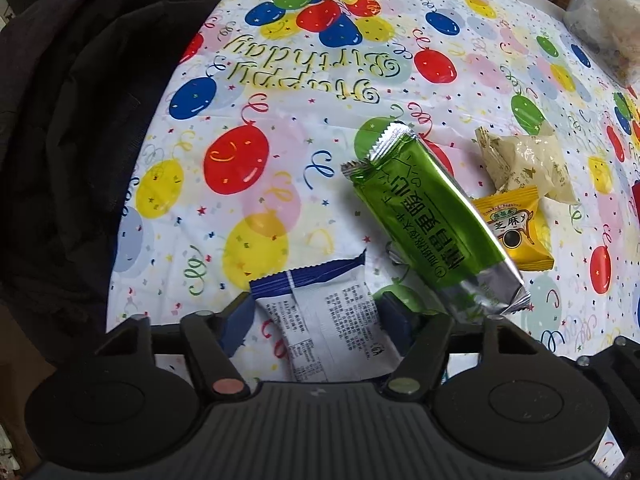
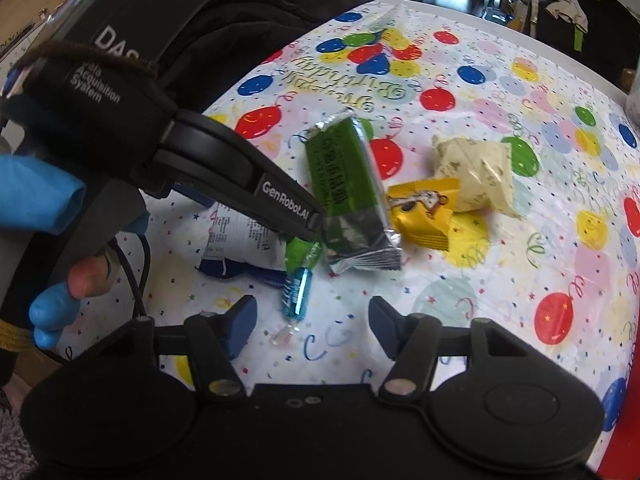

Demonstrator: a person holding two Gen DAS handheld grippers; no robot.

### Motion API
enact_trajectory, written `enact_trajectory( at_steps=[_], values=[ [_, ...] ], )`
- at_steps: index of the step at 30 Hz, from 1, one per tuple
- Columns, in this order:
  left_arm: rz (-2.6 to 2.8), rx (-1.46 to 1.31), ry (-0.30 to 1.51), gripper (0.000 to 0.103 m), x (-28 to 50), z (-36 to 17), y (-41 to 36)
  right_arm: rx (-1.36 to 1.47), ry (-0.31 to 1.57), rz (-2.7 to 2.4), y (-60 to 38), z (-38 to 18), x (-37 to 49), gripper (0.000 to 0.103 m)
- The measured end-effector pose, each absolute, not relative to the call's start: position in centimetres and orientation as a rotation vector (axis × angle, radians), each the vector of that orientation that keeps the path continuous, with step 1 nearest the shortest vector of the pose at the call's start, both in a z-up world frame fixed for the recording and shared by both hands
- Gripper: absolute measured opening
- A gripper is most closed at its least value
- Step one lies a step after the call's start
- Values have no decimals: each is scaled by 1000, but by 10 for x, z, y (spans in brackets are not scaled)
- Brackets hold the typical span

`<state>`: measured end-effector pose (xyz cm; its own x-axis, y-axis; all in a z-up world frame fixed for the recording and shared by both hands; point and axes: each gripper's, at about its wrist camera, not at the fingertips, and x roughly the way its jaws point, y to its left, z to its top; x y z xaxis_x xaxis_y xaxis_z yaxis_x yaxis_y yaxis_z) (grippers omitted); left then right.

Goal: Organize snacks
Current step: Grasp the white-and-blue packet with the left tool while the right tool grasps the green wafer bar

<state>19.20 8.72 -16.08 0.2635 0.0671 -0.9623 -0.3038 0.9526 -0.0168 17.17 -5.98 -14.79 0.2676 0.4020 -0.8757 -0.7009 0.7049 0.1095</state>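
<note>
A white and blue snack packet lies on the balloon tablecloth, and my left gripper is shut on it, its blue pads against both side edges. From the right wrist view, the left tool's black finger reaches over that packet. A blue wrapped candy lies just ahead of my right gripper, which is open, the pads clear of it. A green foil bar, a yellow packet and a cream packet sit together beyond.
Dark clothing covers the table's left side. A clear plastic bag stands at the far right corner. A blue-gloved hand holds the left tool. Chairs and furniture stand past the table's far edge.
</note>
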Motion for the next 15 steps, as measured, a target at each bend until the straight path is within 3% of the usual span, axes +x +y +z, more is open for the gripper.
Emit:
enact_trajectory(
  at_steps=[15],
  values=[
    [274, -380, 1223, 62, 157, -156, 145, -492, 906, 757, -30, -119, 181, 55]
  ],
)
